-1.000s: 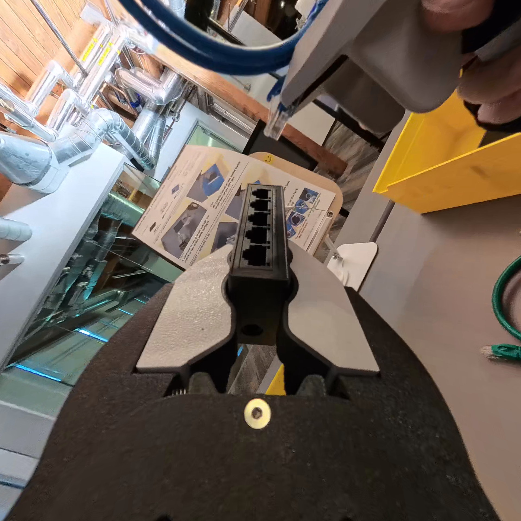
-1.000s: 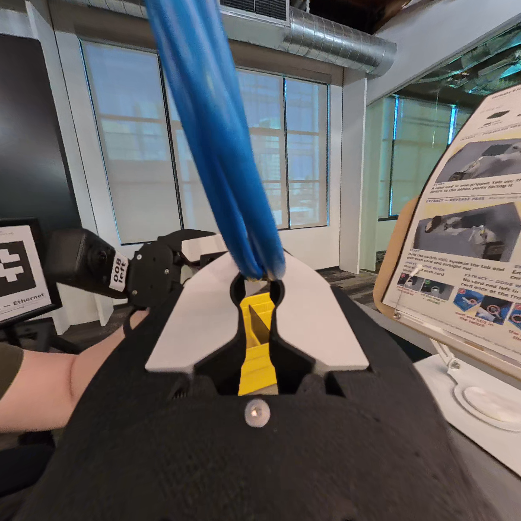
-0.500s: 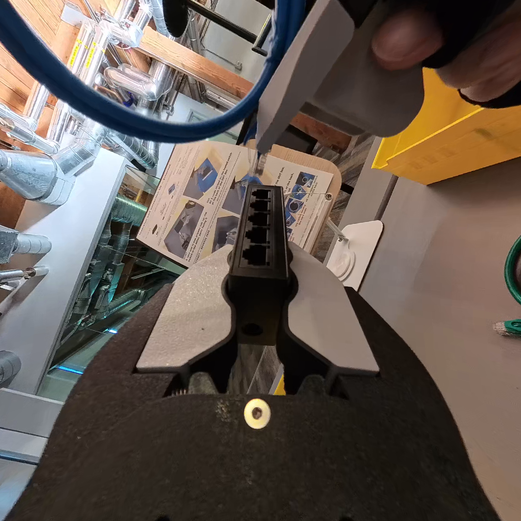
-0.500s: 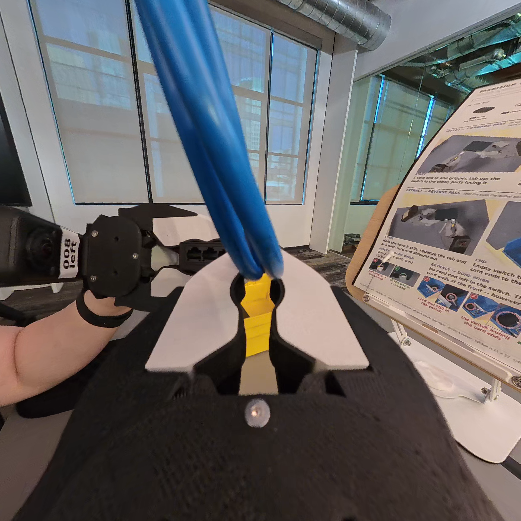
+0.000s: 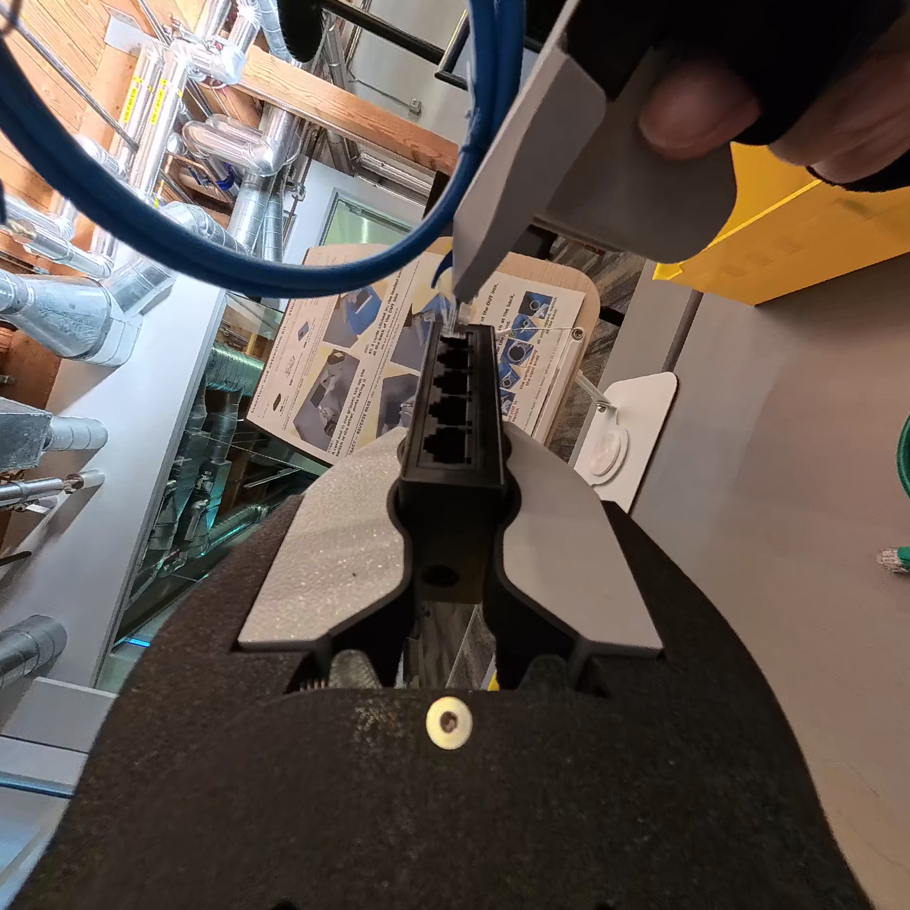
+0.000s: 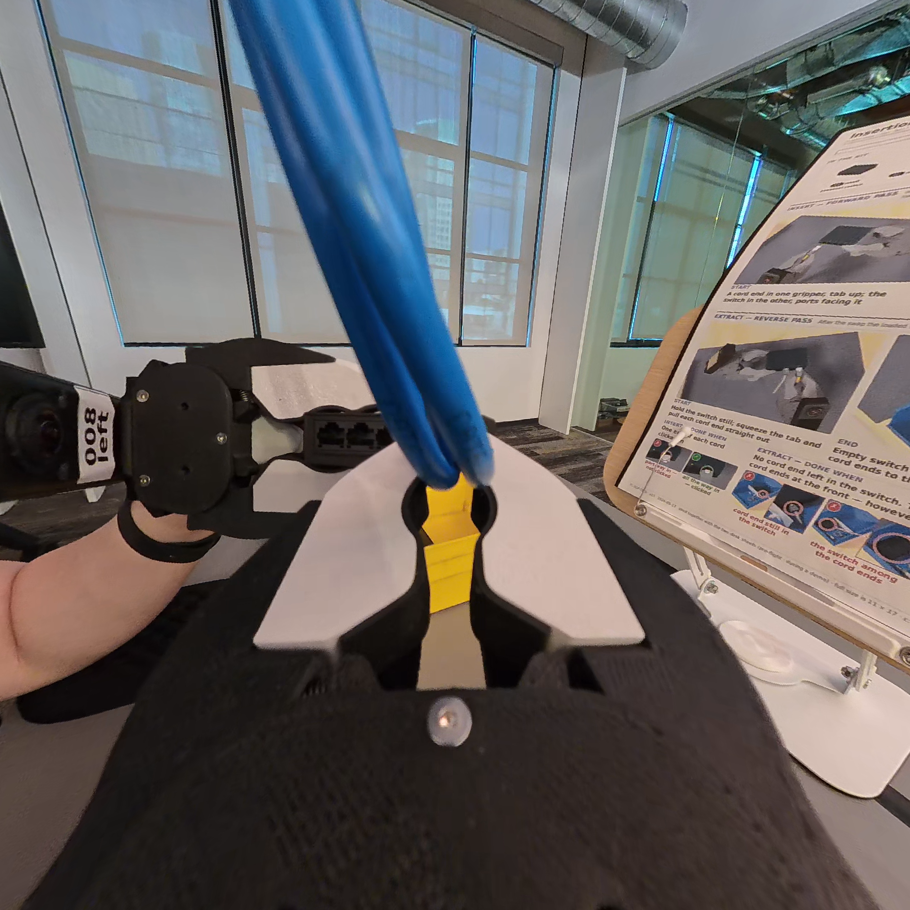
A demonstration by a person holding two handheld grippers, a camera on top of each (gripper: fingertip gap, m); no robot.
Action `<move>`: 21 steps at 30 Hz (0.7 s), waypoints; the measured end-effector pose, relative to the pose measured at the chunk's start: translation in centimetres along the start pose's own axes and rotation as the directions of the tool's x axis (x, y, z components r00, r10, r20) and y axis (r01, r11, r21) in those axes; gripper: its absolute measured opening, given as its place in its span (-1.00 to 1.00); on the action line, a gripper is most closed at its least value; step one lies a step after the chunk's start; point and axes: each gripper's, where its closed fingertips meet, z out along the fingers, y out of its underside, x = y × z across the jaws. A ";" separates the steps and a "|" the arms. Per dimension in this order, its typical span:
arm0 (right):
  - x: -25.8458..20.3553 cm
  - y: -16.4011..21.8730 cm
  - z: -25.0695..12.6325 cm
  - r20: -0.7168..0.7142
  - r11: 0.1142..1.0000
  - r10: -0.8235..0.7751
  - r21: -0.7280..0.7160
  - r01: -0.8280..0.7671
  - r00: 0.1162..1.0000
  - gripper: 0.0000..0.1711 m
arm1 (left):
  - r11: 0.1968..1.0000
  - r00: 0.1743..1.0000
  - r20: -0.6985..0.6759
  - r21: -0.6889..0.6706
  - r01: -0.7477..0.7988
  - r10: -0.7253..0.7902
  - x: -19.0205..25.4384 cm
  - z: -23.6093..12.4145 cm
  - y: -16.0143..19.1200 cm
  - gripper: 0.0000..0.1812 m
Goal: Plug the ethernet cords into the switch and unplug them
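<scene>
Left gripper clamps the black switch at frame centre, ports facing up; right gripper pinches the blue cord, its clear plug touching the switch's far-end port; green cord on grey table, right edge.

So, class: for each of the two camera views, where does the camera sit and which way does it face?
Left wrist view: on the left gripper, facing along its fingers gripping the black switch; the right gripper enters above.
Right wrist view: on the right gripper, facing windows past the blue cord; a forearm shows.
Shared: switch, blue cord, instruction board.
</scene>
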 end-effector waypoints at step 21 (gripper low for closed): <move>-0.3 0.3 0.3 -0.012 1.000 -0.004 0.003 0.004 1.000 -0.85 | 0.999 0.998 0.022 0.010 -0.051 0.051 -0.2 -0.2 -0.2 -0.67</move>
